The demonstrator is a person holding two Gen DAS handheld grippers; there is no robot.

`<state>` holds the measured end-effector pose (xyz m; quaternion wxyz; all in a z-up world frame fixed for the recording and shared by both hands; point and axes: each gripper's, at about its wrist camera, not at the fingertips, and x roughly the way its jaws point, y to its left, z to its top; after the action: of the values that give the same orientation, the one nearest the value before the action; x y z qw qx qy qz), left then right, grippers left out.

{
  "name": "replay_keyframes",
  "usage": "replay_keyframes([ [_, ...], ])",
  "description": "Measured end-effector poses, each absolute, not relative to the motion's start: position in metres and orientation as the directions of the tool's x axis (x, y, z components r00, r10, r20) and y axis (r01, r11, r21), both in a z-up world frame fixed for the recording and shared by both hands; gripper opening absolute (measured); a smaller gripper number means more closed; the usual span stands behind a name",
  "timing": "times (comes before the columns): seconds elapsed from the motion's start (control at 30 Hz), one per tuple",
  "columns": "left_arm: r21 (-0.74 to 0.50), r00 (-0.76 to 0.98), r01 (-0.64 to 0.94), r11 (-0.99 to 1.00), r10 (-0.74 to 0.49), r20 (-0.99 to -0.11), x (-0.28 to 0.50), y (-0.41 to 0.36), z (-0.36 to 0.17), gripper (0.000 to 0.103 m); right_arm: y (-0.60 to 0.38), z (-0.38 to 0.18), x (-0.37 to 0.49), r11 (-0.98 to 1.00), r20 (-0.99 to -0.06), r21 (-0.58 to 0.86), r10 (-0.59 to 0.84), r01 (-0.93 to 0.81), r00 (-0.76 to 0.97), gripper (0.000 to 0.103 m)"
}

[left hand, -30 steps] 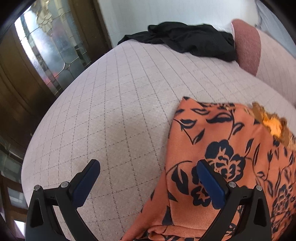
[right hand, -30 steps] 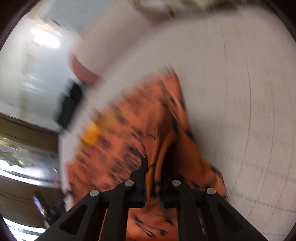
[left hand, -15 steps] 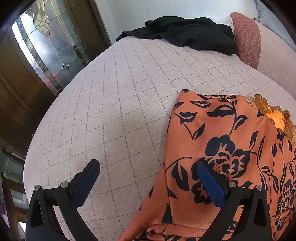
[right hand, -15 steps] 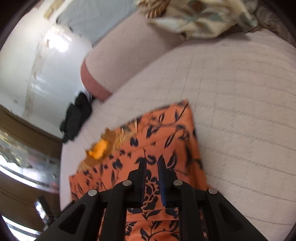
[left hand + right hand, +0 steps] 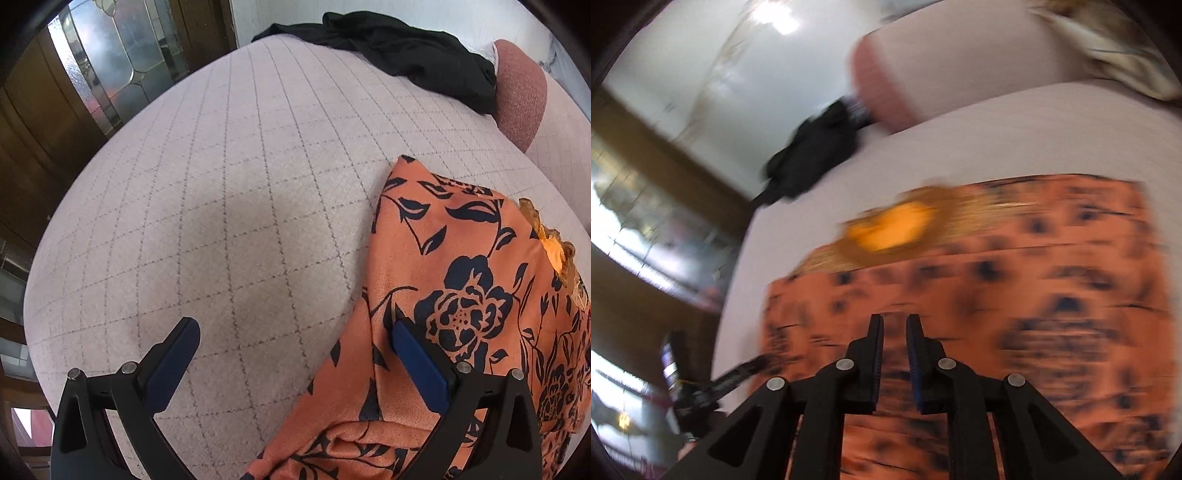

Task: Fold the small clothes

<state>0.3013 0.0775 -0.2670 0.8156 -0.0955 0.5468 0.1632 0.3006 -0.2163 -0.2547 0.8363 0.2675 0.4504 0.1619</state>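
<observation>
The orange floral-print fabric garment (image 5: 469,314) lay at four o'clock on the quilted pink sofa cushion (image 5: 229,206). The left gripper (image 5: 295,354) stood wide open, empty. The right gripper (image 5: 894,350), nearly closed, held nothing. A careless regrasp could undo the fold.

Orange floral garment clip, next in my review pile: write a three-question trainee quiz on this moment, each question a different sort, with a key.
1. True or false: the left gripper stands open, one finger over the orange floral garment.
2. Which garment lies at the far edge of the quilted cushion? A) a black one B) a white one C) a striped one
3. Fill in: the right gripper holds ____ between its near-closed fingers.

Key
1. True.
2. A, the black garment.
3. Nothing; the narrow gap is bare.
</observation>
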Motion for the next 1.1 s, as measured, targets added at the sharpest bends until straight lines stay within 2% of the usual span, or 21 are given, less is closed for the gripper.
replay_keyframes([
  [0.13,-0.026,0.341,-0.386,0.922,0.116,-0.933,0.305,0.089,-0.270,0.103,-0.144,-0.251,0.330,0.733,-0.615,0.671,0.633,-0.109,0.470,0.016],
  [0.37,-0.058,0.347,-0.385,0.921,0.086,-0.934,0.308,0.100,-0.264,0.103,-0.067,-0.262,0.375,0.672,-0.591,0.725,0.718,-0.148,0.367,0.016],
  [0.43,-0.064,0.347,-0.385,0.921,0.081,-0.934,0.309,0.104,-0.262,0.103,-0.060,-0.278,0.389,0.700,-0.630,0.705,0.690,-0.109,0.356,0.015],
  [0.5,-0.066,0.343,-0.388,0.919,0.077,-0.936,0.310,0.106,-0.263,0.103,-0.058,-0.297,0.399,0.766,-0.708,0.641,0.613,-0.047,0.350,0.013],
  [0.6,-0.072,0.342,-0.392,0.917,0.073,-0.937,0.311,0.110,-0.263,0.103,-0.072,-0.299,0.395,0.707,-0.652,0.707,0.661,-0.018,0.371,0.013],
  [0.83,0.005,0.388,-0.345,0.939,0.147,-0.910,0.307,0.089,-0.253,0.103,-0.139,-0.259,0.347,0.744,-0.629,0.666,0.605,-0.063,0.488,0.014],
  [0.93,0.048,0.408,-0.287,0.957,0.167,-0.898,0.308,0.070,-0.252,0.103,-0.177,-0.251,0.327,0.771,-0.634,0.636,0.548,-0.035,0.545,0.014],
  [1.1,0.145,0.393,-0.239,0.960,0.232,-0.890,0.314,0.049,-0.264,0.103,-0.237,-0.273,0.317,0.790,-0.683,0.607,0.462,0.088,0.566,0.015],
])
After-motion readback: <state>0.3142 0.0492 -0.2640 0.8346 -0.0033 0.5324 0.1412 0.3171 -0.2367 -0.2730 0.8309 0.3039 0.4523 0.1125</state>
